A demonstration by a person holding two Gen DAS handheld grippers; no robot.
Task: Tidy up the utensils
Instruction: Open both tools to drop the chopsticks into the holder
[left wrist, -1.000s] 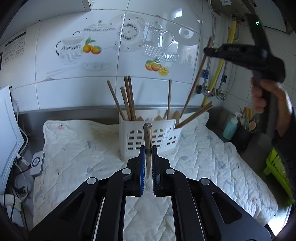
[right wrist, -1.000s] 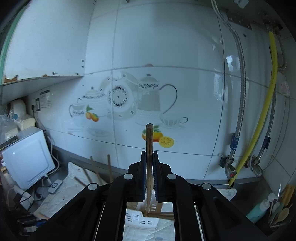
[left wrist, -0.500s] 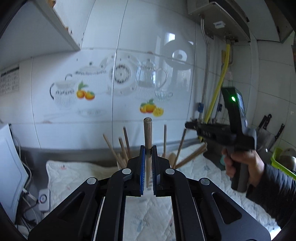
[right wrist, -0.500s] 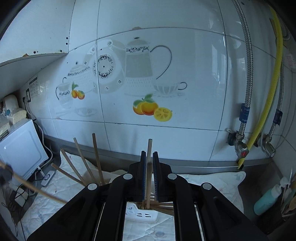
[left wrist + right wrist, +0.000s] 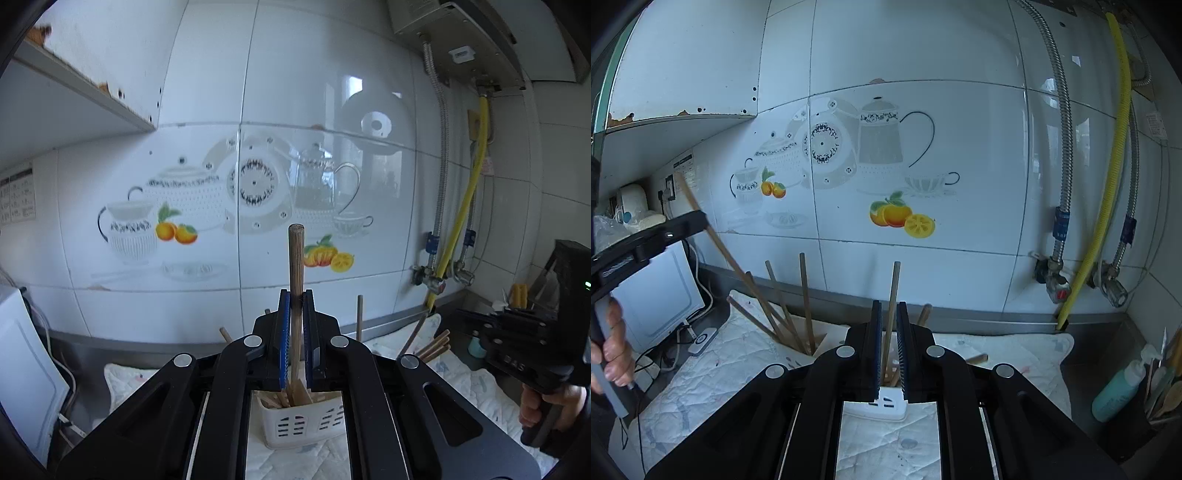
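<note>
My left gripper (image 5: pixel 295 295) is shut on a thick brown wooden stick (image 5: pixel 296 258) that stands upright, its lower end reaching the white slotted basket (image 5: pixel 295 424). In the right wrist view the same gripper (image 5: pixel 700 219) holds that stick (image 5: pixel 716 236) slanting down toward the basket's left side. My right gripper (image 5: pixel 888 306) is shut on a thin wooden chopstick (image 5: pixel 894 284) whose lower end dips into the basket (image 5: pixel 886 404). Several other wooden sticks (image 5: pixel 804 295) lean in the basket. The right gripper (image 5: pixel 461 317) also shows at the right of the left wrist view, held in a hand.
The basket stands on a white quilted cloth (image 5: pixel 720 369) over the counter. A white appliance (image 5: pixel 661 291) and cables lie to the left. A teal bottle (image 5: pixel 1119 391) and a dark holder with wooden spoons (image 5: pixel 1167 391) stand at the right. Pipes and a yellow hose (image 5: pixel 1108 184) run down the tiled wall.
My left gripper has risen with its stick, so its view now takes in more wall and shelf. My right gripper has sunk toward the basket, lowering its chopstick into it.
</note>
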